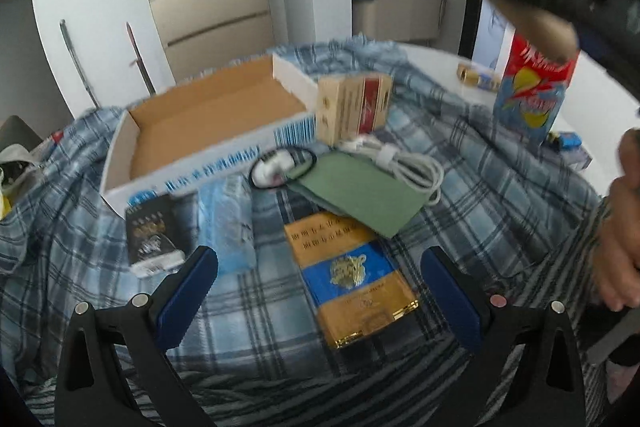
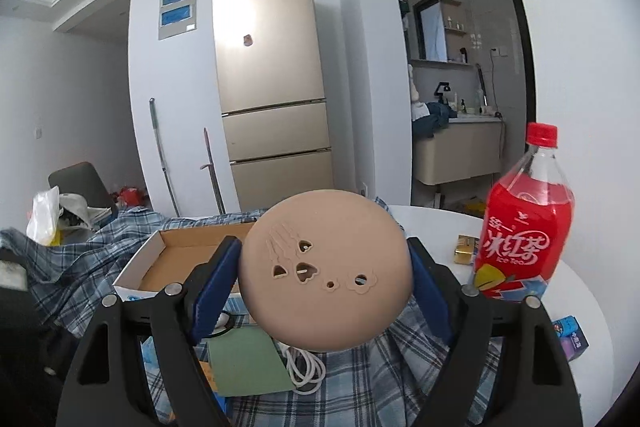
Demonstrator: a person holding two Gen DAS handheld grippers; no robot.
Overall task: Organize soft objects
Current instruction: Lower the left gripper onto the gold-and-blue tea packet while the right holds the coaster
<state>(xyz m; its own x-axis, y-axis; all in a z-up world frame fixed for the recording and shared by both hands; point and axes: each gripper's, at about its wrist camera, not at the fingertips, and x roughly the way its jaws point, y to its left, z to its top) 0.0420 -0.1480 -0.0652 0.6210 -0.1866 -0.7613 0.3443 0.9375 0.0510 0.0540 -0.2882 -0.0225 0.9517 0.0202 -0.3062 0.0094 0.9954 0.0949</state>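
My right gripper is shut on a round tan soft pad with small cut-out holes, held up above the plaid cloth. In the left wrist view that gripper with the tan pad shows at the upper right, above the bottle. My left gripper is open and empty, low over the plaid cloth, with a blue-and-gold cigarette box lying between its fingers. An open cardboard box sits at the back.
A red iced-tea bottle stands at the right. On the cloth lie a green card, a white cable, a red-and-cream carton, a black packet and a blue plastic pack. A hand is at the right.
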